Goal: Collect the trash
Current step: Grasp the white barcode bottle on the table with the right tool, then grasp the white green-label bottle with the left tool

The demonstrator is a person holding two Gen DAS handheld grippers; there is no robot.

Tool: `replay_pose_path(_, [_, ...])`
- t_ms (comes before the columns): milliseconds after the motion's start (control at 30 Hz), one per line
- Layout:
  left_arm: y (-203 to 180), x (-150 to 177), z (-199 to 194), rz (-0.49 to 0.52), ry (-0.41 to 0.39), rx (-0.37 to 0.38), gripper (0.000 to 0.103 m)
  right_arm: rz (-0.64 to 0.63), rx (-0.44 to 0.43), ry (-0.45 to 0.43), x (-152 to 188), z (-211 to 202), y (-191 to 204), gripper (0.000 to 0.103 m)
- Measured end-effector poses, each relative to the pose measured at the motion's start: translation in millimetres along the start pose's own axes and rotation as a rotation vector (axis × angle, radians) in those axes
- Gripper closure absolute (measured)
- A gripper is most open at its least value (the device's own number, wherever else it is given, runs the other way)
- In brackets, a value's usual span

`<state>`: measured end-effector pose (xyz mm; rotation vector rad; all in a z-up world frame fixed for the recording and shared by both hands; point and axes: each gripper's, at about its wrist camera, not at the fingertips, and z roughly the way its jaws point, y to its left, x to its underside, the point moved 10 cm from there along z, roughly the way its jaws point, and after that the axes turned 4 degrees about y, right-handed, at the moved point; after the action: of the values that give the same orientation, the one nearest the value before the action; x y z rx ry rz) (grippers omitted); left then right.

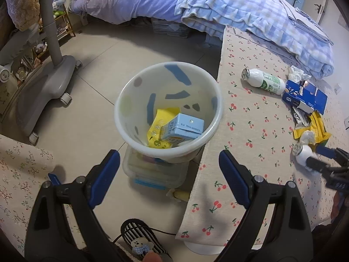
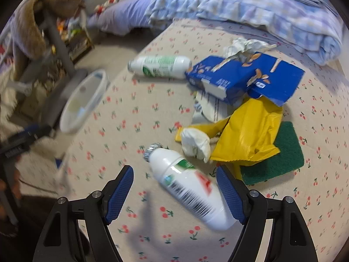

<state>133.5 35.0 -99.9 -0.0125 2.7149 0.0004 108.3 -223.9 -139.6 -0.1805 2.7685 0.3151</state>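
No legible text. Barcode and red mark on near white bottle (image 2: 192,185); print on blue carton (image 2: 244,76) and far bottle (image 2: 160,66) too blurred to read.

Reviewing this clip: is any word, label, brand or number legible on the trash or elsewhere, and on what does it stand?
No text can be read with confidence.
Near white bottle: barcode and red mark, motion-blurred.
Far white bottle: green label print, too small.
Blue carton: white print, blurred.
Light blue carton in the trash bin: print too small.
Yellow wrapper in the bin: logo unreadable.
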Motion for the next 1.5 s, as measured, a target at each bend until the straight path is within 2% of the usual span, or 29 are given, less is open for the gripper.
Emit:
replay_pose_path(167, [-7.4, 1.0, -1.2, 0.008, 0.000, 0.016, 0.011, -0.066, 0.054, 0.050, 15.6, 14.8, 2.7, 0.024])
replay_pose_path(267, [-11.9, 0.9, -1.0, 0.017, 0.001, 0.022, 0.011, -0.092, 0.076, 0.064, 22.4, 18.0, 3.1, 0.030])
replay_pose_path(400, [-19.6, 0.8, 0.5, 0.026, 0.007, 0.037, 0.011, -0.112, 0.091, 0.084, 29.4, 21.9, 2.3, 0.057])
replay_pose_path(467, [-24.2, -0.1, 0.7, 0.032, 0.008, 0.041, 0.011, -0.115, 0.094, 0.081, 31.3, 19.6, 0.4, 0.061])
replay_pose_path(600, [-34.4, -7.3, -0.2, 0.045, 0.000, 0.050, 0.011, -0.053, 0.014, 0.055, 27.7, 4.8, 0.0, 0.066])
replay_pose_path(700, [-44.0, -16.9, -1.2, 0.059, -0.012, 0.062, 0.011, 0.000, -0.057, -0.007, 14.8, -18.0, -2.8, 0.067])
replay_pose_path(833, [-63.8, -32.0, 2.2, 0.111, -0.021, 0.063, 0.011, 0.059, -0.101, -0.092, -3.1, -49.2, -12.0, 0.067])
replay_pose_path(967, [-92.5, -52.4, 7.6, 0.207, -0.043, 0.055, 0.011, 0.131, -0.134, -0.172, -21.0, -75.9, -29.7, 0.067])
replay_pose_path(1133, [-140.0, -78.5, 19.5, 0.399, -0.094, 0.039, 0.011, 0.244, -0.151, -0.235, -40.8, -94.7, -66.5, 0.066])
replay_pose_path(1233, [-164.2, -92.1, 31.0, 0.514, -0.107, 0.018, 0.011, 0.314, -0.163, -0.232, -40.4, -94.5, -90.0, 0.066])
replay_pose_path(1500, [-206.5, -107.3, 70.9, 0.721, -0.042, -0.039, 0.013, 0.389, -0.121, -0.201, -33.9, -85.6, -146.0, 0.066])
